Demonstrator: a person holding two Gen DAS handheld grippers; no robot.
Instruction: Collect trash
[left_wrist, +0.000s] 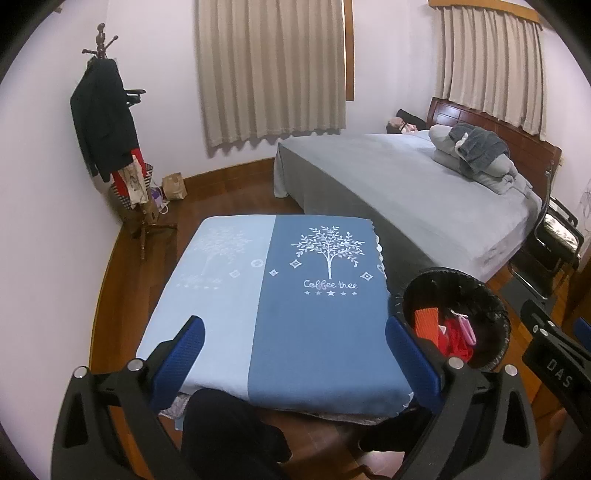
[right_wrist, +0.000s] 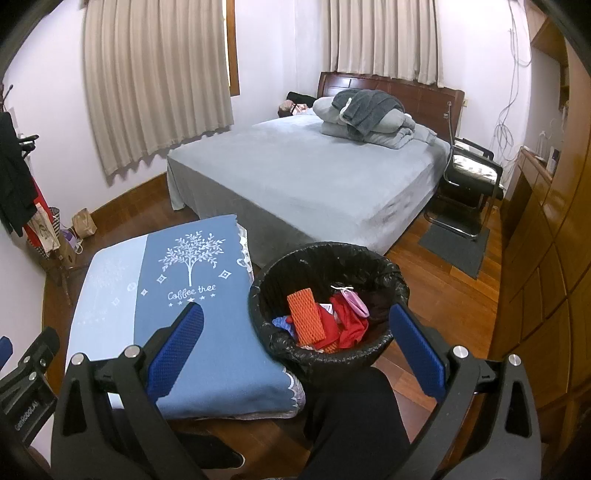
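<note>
Holding left gripper (left_wrist: 295, 354) and right gripper (right_wrist: 295, 347) jaws apart, empty, over bare two-tone blue cloth-covered low table (right_wrist: 207, 354), presumably done; orange foam netting and red scraps (right_wrist: 321, 321) lying inside black-bagged round bin (right_wrist: 369, 258) just right of table.

Soft, even indoor light fills both views, no hard glare, just a faint sheen on the wooden wardrobe (right_wrist: 546, 229) at right and a gentle shadow under the curtains (left_wrist: 273, 70) on the far wall. Fisheye bending curves the floor and walls, corners go black, and detail stays slightly soft and noisy throughout.
</note>
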